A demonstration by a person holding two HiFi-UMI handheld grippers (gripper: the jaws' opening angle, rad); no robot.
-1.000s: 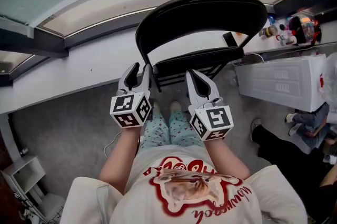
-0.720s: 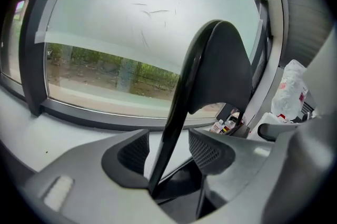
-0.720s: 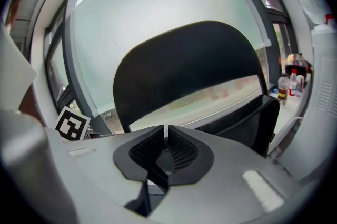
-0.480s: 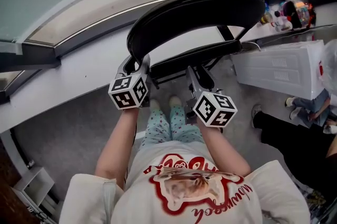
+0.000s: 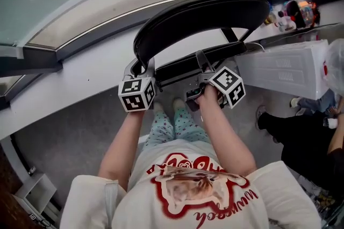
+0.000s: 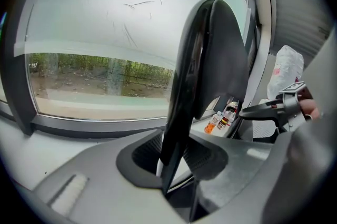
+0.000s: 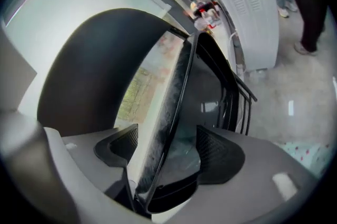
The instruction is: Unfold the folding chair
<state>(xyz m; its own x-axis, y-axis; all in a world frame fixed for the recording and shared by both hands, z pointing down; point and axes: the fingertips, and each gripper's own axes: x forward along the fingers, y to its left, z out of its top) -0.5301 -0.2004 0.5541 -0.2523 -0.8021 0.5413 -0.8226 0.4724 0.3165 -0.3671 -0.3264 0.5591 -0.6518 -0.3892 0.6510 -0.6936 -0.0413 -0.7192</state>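
The black folding chair (image 5: 204, 15) stands folded against the window wall, its seat (image 5: 199, 57) flipped up under the backrest. My left gripper (image 5: 138, 68) sits at the backrest's left edge. In the left gripper view it (image 6: 176, 157) is shut on that black frame edge (image 6: 181, 112). My right gripper (image 5: 203, 61) is rolled on its side at the seat's front edge. In the right gripper view its jaws have just been opening, with the thin seat edge (image 7: 168, 123) between the pads (image 7: 217, 154) and a gap on both sides.
A white ribbed appliance (image 5: 285, 74) stands close to the chair's right side. Bottles and small items (image 5: 293, 10) sit on the window ledge (image 5: 80, 69). Another person's legs (image 5: 293, 136) are at the right. A small shelf (image 5: 29, 190) is at the lower left.
The right gripper rolled over, dropped from in front of the chair to the seat's edge and opened its jaws. The left gripper moved forward and down onto the backrest's left edge.
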